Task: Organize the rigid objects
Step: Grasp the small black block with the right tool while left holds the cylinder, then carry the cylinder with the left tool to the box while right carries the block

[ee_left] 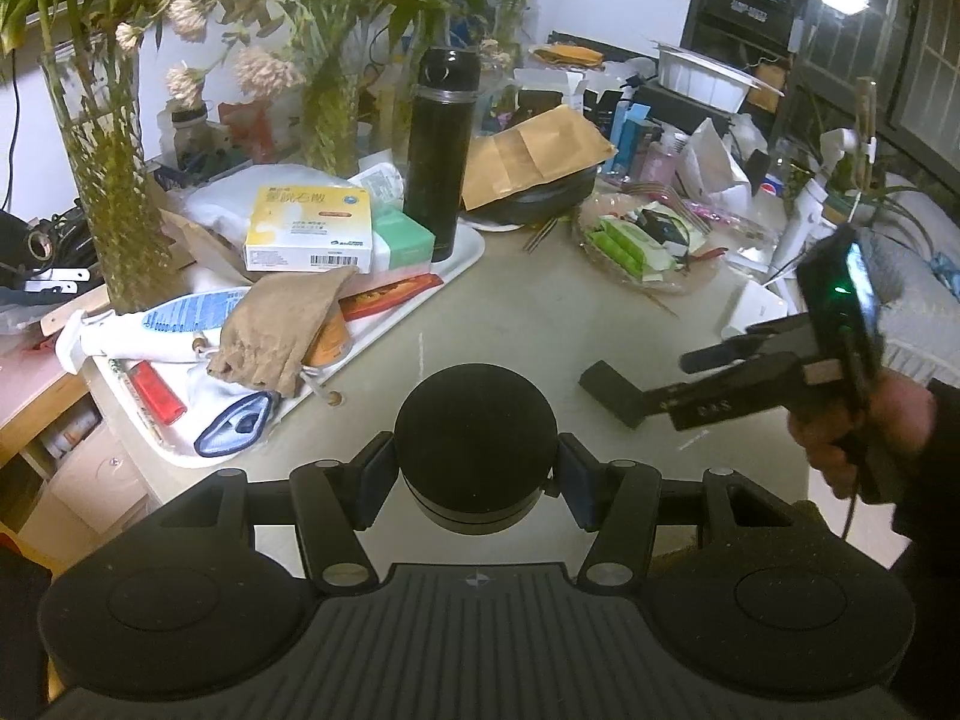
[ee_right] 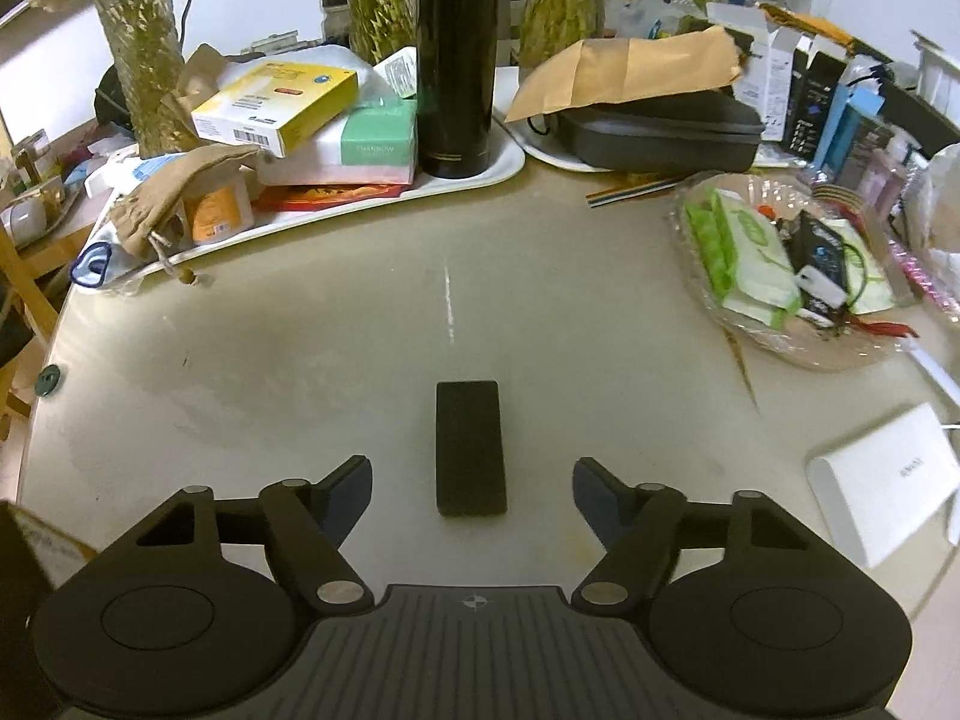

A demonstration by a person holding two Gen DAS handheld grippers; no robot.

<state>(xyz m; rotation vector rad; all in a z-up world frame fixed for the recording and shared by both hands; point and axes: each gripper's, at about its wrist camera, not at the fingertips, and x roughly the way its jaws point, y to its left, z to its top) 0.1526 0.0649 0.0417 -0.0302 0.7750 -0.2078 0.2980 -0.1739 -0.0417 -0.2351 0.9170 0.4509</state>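
My left gripper [ee_left: 474, 468] is shut on a round black jar [ee_left: 474, 420], its pads pressing both sides, held above the pale table [ee_left: 540, 324]. A flat black rectangular block [ee_right: 470, 447] lies on the table [ee_right: 300, 360], lengthwise between the fingers of my right gripper [ee_right: 471, 495]. That gripper is open, with clear gaps on both sides of the block. In the left wrist view the right gripper [ee_left: 654, 384] comes in from the right in a person's hand [ee_left: 864, 426], low over the same block [ee_left: 612, 393].
A white tray [ee_right: 390, 195] at the back left holds a tall black flask [ee_right: 456, 60], boxes and a brown pouch [ee_right: 174, 192]. A black case [ee_right: 660, 129] lies behind, a clear dish of packets [ee_right: 780, 264] at right, a white box [ee_right: 882, 492] near the right edge. Vases stand along the wall.
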